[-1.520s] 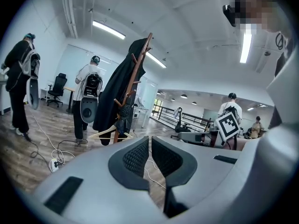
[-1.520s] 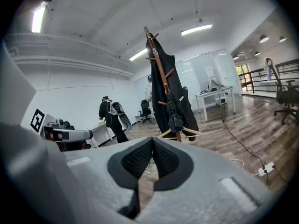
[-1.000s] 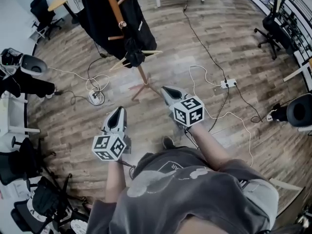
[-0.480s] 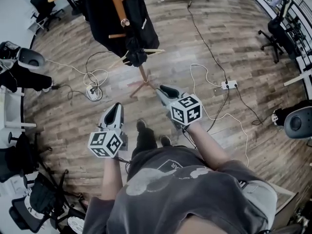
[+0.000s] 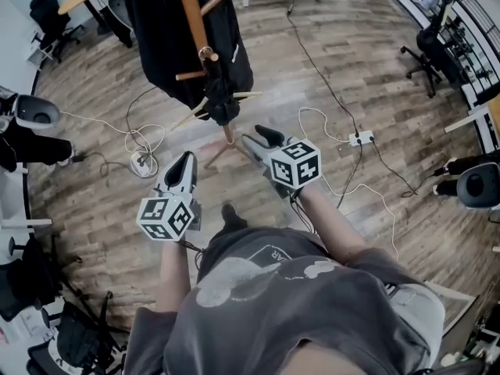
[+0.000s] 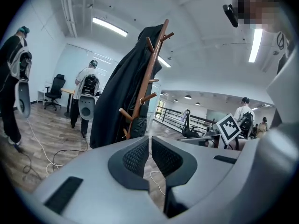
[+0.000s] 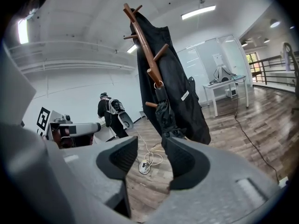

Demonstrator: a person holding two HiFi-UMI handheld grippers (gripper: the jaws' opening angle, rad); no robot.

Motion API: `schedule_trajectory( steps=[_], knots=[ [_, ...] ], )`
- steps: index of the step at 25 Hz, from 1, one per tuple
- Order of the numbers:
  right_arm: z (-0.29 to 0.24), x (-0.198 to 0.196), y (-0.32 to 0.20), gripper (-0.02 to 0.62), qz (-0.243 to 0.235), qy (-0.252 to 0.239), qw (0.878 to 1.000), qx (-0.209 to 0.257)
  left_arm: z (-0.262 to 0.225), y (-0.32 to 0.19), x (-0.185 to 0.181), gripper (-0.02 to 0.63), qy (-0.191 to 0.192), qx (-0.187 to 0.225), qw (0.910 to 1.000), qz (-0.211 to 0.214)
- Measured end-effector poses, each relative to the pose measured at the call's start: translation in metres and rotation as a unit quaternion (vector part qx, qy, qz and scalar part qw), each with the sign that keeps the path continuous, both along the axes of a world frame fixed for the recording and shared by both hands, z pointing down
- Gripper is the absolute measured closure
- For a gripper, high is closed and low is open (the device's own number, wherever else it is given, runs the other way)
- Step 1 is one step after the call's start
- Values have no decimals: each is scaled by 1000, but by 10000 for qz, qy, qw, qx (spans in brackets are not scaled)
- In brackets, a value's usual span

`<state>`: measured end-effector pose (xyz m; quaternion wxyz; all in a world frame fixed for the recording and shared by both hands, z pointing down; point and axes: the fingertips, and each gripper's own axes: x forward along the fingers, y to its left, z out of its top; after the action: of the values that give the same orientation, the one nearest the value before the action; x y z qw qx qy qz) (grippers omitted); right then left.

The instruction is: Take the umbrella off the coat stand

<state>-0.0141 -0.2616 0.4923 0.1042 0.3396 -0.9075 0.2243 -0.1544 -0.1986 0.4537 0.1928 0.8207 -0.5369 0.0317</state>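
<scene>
- Near left, the left tool point(image 5: 185, 164) has its jaws closed together, with nothing between them.
- Slightly farther right, the right tool point(image 5: 258, 139) has just been opening. Its jaws stand apart and empty, and it is the nearer tool to the umbrella.
- Ahead and slightly left, the folded black umbrella point(image 5: 221, 92) hangs upright against the coat stand point(image 5: 191, 14).
- Wooden pegs point(image 5: 191, 75) jut out beside the umbrella, and a black coat point(image 5: 156, 30) hangs behind it.

Cannot see the top of the coat stand point(image 5: 205, 45) in the head view, cut off by the upper edge along with the upper part of the black coat point(image 5: 156, 45) on it. Cannot pick out the handle of the umbrella point(image 5: 223, 104), dark against that coat. Cannot see the stand's feet in the right gripper view, hidden behind the fingers point(image 7: 187, 161) of the right gripper point(image 7: 148, 158), just opening with nothing between them.
</scene>
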Motion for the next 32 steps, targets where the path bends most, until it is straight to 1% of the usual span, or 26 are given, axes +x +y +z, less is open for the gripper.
schedule_trajectory(
  steps=[3,6,8,13,17,24,28,32],
  knots=[
    [-3,-21,-27,331,104,18,9999,54,0,-22,-15,584,17,-9,9999,131],
    [-3,-38,-49,231,209,39,9997,101,1,-42,-32,584,23,-32,9998,205],
    [-2,-44,-61,195,284,82,9995,111,1,-55,-41,584,56,-32,9997,219],
    [6,-55,-85,187,424,270,9987,59,4,-81,-56,584,128,-31,9995,291],
    [9,-63,-101,188,492,301,9983,34,8,-95,-63,584,189,-65,9991,364],
    [15,-79,-129,189,507,505,9972,211,16,-117,-68,584,196,-126,9985,493],
    [22,-92,-139,189,522,603,9965,247,20,-123,-80,584,260,-144,9986,431],
    [29,-101,-151,189,647,714,9950,277,25,-129,-94,584,292,-216,9985,398]
  ],
)
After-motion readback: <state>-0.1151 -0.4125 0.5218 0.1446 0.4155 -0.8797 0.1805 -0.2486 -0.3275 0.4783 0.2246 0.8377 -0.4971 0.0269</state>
